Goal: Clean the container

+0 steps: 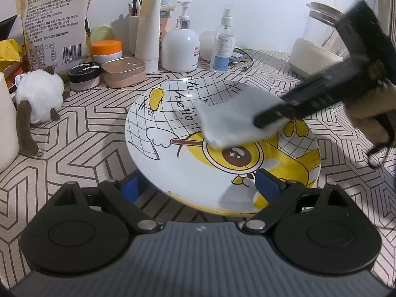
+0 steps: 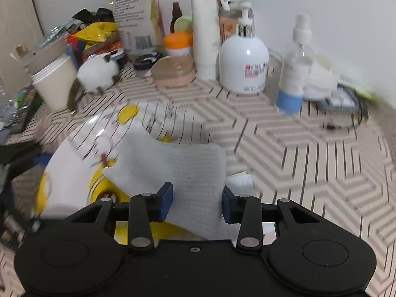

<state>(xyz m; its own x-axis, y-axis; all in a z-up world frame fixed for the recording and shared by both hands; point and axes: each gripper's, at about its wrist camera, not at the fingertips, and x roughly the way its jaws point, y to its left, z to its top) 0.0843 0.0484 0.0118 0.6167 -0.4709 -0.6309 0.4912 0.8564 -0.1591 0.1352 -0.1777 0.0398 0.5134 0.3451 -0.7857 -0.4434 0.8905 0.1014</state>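
Left claw (image 1: pixel 196 185) clamps the plate (image 1: pixel 188 148) rim, tilting it off the tabletop (image 1: pixel 81 133) for access, while right claw (image 2: pixel 197 204) pinches a wipe (image 2: pixel 183 168) against its face.

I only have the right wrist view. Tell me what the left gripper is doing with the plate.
Observer: The left gripper grips the plate at its near rim, one blue pad on the inner face, the other beneath.
Operator: Report whether the plate lies flat.
Observer: It looks tilted, with the near rim raised off the patterned table.
Operator: Name what the cloth leaves uncovered.
Observer: The cloth covers the right centre; the "hello" lettering and the drumstick drawing to its left are bare.
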